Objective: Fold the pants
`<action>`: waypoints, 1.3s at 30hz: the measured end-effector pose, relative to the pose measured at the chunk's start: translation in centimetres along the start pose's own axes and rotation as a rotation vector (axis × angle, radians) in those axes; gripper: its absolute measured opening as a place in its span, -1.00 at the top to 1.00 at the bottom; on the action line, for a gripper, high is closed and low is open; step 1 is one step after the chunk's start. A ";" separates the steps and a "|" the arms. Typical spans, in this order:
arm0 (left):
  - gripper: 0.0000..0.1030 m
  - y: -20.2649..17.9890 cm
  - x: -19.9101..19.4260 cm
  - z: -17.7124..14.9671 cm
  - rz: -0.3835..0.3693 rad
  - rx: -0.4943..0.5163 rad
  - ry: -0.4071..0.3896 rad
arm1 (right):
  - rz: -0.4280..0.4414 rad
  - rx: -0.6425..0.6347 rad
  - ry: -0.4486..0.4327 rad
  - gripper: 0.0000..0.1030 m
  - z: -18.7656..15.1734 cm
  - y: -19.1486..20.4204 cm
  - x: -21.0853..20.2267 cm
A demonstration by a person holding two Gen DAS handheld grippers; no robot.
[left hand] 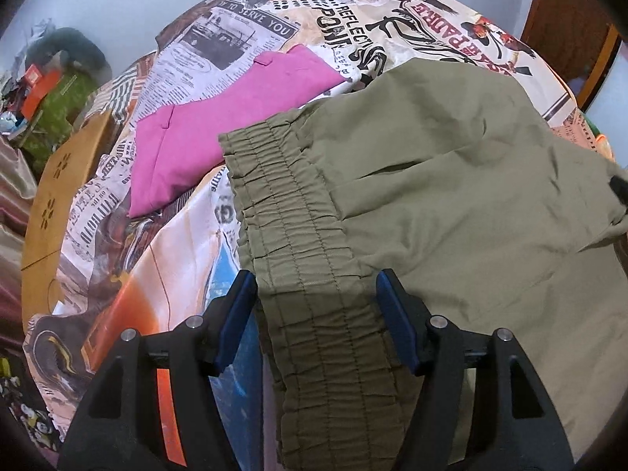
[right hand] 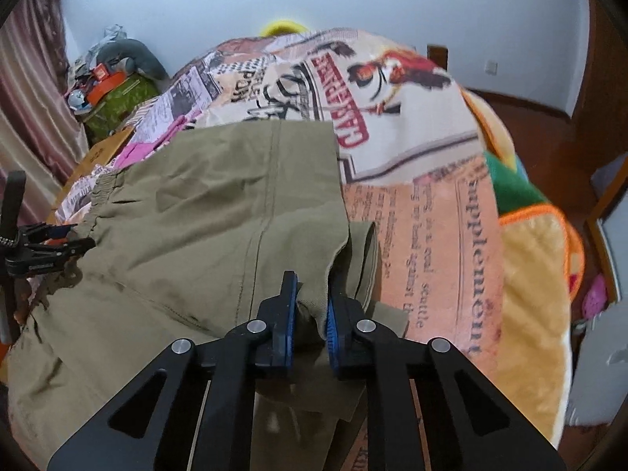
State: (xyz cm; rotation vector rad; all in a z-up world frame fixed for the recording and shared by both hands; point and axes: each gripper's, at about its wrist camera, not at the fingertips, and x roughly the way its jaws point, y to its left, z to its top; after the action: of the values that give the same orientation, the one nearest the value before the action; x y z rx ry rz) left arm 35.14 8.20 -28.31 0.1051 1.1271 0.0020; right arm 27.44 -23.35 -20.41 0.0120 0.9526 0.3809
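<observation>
Pants (left hand: 451,180) of olive cloth lie spread on a bed under a newspaper-print bedspread (left hand: 251,35), waistband (left hand: 290,204) toward my left side; my left tongs (left hand: 316,294) stand wide, one blue pad on either side of the gathered waistband, not yet pinching it; my right tongs (right hand: 312,306) are narrowed onto a bunched fold of olive cloth at the pants' right edge, near a cuff (right hand: 365,259) that pokes out from under the top layer; I judge that the fold is under way, with the right end in hand and the left end awaiting its grip; the next move, as I see it, calls for closing the left tongs on the waistband, then lifting both ends together so the cloth carries over evenly; a folded pink garment (left hand: 219,133) lies just beyond the waistband, touching or nearly touching its far corner, so I would keep the fold from dragging across it; a cardboard box (left hand: 66,180) sits off the bed's left edge; to the right the bedspread lies bare beside the pants, then drops to a plush blanket (right hand: 533,274) at the bed's edge; that bare strip is the open room
</observation>
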 end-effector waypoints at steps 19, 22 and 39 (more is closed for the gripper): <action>-0.32 0.7 -0.1 -0.6 -0.011 -0.026 -0.025 | -0.050 -0.029 -0.046 0.81 4.2 0.3 0.2; -0.34 0.9 0.0 -0.7 -0.028 -0.047 -0.023 | -0.064 -0.011 -0.010 0.82 3.6 -0.2 1.6; -0.44 1.4 -0.2 -0.6 -0.038 -0.083 -0.002 | -0.126 0.008 0.094 0.60 1.9 -1.1 3.7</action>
State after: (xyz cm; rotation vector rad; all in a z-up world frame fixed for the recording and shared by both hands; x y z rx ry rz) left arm 34.58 9.59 -28.27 0.0098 1.1250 0.0144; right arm 31.19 -22.85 -22.42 -0.0588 1.0422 0.2633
